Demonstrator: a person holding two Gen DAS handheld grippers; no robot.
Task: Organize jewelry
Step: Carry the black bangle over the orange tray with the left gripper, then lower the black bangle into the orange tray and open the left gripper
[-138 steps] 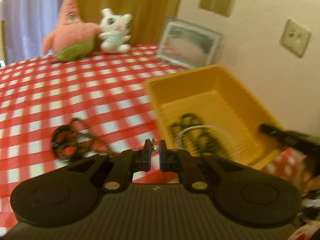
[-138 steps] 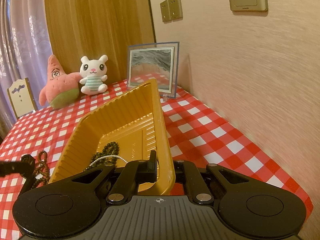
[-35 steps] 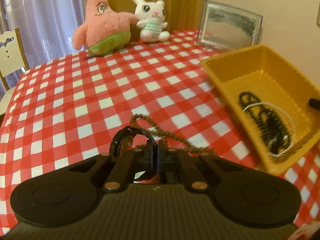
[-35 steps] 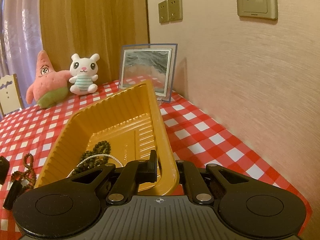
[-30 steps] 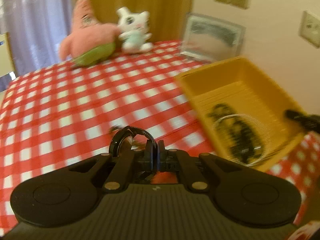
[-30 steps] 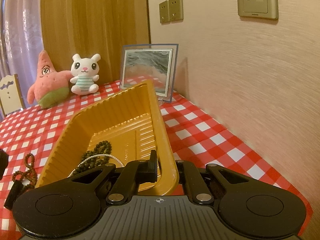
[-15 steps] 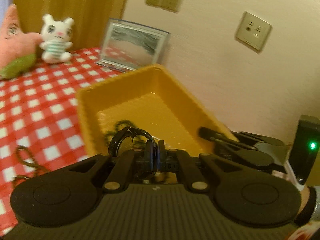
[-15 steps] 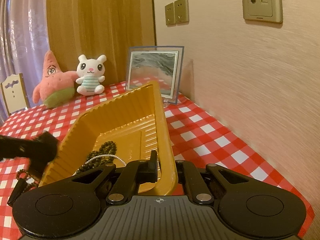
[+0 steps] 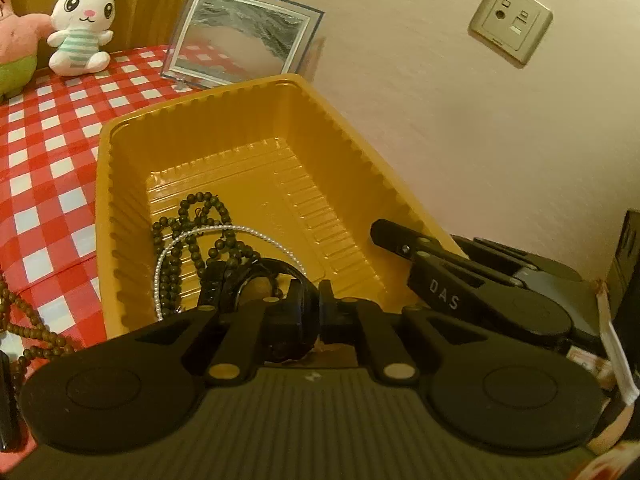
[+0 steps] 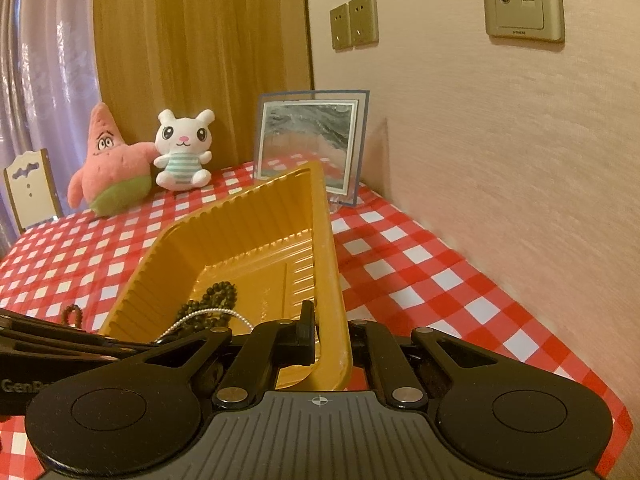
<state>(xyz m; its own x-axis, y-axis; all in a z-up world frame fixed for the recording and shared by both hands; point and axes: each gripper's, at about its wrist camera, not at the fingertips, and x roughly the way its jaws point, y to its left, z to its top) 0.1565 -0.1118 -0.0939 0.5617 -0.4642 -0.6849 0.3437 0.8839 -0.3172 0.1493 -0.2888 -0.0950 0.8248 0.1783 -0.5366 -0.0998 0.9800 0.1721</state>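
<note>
- Left wrist view: left gripper (image 9: 316,300), jaws just eased a little, black bangle (image 9: 256,276) between them, above yellow tray (image 9: 120,208) holding dark bead strand (image 9: 188,232) and pearl strand (image 9: 192,236).
- Right wrist view: right gripper (image 10: 332,340), jaws pinching the tray's near wall, tray tilted on the checked desk (image 10: 420,280).

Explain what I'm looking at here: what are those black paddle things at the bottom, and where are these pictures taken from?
Those black shapes are two hand-held grippers, like tongs that a person squeezes. Each carries a wide-angle camera that looks along its two fingers. One picture comes from the left gripper, the other from the right gripper. On a red checked cloth sits a yellow tray with a dark bead strand and a pearl strand inside. A brown bead strand lies on the cloth beside it. The left gripper pinches a black bangle over the tray; the right one grips the tray's rim.
</note>
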